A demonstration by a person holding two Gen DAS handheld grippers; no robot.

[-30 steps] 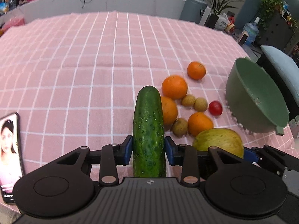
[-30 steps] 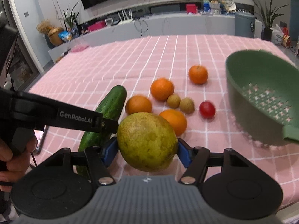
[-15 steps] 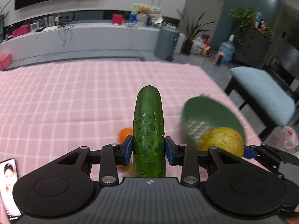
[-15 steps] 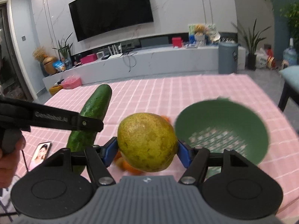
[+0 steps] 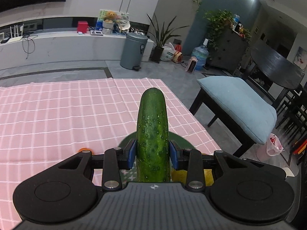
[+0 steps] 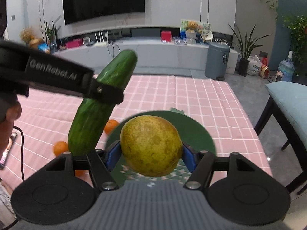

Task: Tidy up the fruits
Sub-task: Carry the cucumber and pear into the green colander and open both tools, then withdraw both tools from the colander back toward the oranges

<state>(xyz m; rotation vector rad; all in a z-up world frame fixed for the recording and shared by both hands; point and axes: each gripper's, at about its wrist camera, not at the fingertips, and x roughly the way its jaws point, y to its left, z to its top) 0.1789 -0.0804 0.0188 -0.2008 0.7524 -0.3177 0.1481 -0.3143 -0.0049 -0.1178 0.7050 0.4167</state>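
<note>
My left gripper (image 5: pixel 153 154) is shut on a dark green cucumber (image 5: pixel 153 134), held in the air above the green colander bowl (image 5: pixel 183 143). My right gripper (image 6: pixel 151 154) is shut on a yellow-green pear (image 6: pixel 151 145), also held over the green bowl (image 6: pixel 193 132). The cucumber (image 6: pixel 99 103) and the left gripper's arm (image 6: pixel 57 76) show at the left of the right wrist view. Oranges (image 6: pixel 111 125) lie on the pink checked tablecloth (image 6: pixel 172 95) left of the bowl. A bit of the pear (image 5: pixel 178 174) shows below my left gripper.
A blue-cushioned bench (image 5: pixel 238 103) stands beside the table's right edge. A phone (image 6: pixel 5 151) lies at the table's left. A grey bin (image 5: pixel 133 50), plants and a long counter stand beyond the far edge.
Both grippers have lifted and tilted up with their fruit and moved right over the green bowl. The loose fruits have dropped mostly out of view.
</note>
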